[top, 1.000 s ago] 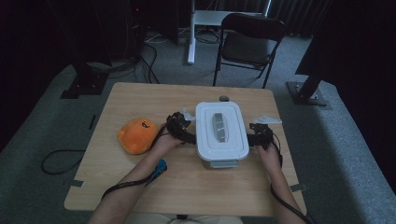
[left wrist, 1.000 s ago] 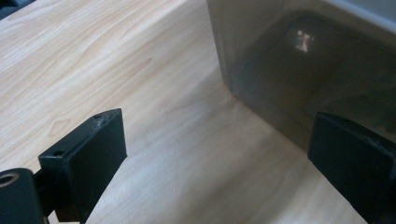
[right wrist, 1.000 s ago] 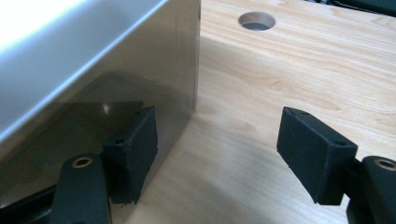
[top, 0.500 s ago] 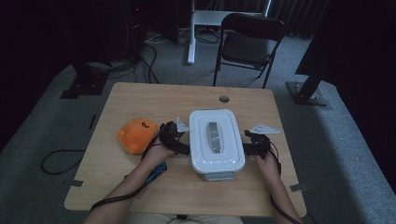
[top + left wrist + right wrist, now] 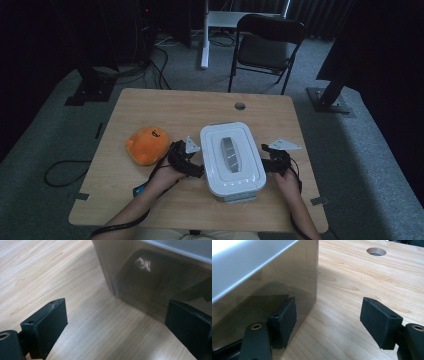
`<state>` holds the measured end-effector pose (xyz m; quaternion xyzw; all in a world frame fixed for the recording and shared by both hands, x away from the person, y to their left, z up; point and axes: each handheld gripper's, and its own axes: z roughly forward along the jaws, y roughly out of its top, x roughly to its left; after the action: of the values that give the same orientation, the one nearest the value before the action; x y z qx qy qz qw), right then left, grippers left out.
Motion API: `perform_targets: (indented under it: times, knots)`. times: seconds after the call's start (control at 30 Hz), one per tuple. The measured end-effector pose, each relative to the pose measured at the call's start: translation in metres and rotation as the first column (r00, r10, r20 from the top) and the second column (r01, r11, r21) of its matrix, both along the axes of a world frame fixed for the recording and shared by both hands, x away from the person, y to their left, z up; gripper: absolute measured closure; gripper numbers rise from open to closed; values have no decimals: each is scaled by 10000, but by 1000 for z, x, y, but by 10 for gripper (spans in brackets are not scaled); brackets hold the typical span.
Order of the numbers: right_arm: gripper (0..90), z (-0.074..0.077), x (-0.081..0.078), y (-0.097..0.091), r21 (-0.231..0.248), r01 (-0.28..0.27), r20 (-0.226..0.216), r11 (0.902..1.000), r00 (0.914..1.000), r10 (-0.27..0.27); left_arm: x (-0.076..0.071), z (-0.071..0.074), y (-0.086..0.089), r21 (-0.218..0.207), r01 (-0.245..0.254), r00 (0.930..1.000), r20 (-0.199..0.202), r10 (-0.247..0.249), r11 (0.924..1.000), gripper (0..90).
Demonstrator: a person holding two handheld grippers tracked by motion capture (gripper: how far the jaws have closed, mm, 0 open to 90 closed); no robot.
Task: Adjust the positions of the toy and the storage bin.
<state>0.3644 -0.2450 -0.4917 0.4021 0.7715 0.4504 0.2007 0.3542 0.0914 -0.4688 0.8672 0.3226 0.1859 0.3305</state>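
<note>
Dim, murky high view; brighter, sharp gripper views with soft reflections.

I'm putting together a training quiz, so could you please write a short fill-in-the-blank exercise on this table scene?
1. The white box sits between the left gripper and the ____ gripper.
2. The soft toy beside the left gripper is ____ in colour.
3. Both grippers' jaws stand ____, with one jaw of each against a side wall of the box.
4. Everything rests on a ____ table.

Missing words: right; orange; open; wooden
</note>
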Motion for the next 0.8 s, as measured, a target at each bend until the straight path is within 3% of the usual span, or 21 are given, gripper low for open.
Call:
perform_targets:
  times: [0.3, 0.5, 0.67, 0.7, 0.8]
  knots:
    - [296, -1, -11, -2, 113, -113, -8, 9999, 9999, 113, -14, 3, -4, 190, 348, 9994, -4, -348, 9992, 49]
    - [293, -2, -16, -7, 265, -128, -82, 9996, 9999, 131, -20, 1, -4, -118, 384, 9991, -159, -386, 9992, 48]
    - [227, -3, -17, -11, 248, -195, -181, 9995, 9996, 199, -22, -6, 1, -633, 566, 9960, -661, -607, 9964, 48]
    - [194, -4, -17, -14, 124, -139, -395, 9998, 9991, 143, -26, -9, 3, -798, 686, 9934, -866, -755, 9944, 48]
    - [190, -4, -19, -18, -43, -82, -471, 10000, 9989, 80, -34, -12, 3, -669, 1022, 9880, -1091, -1091, 9925, 48]
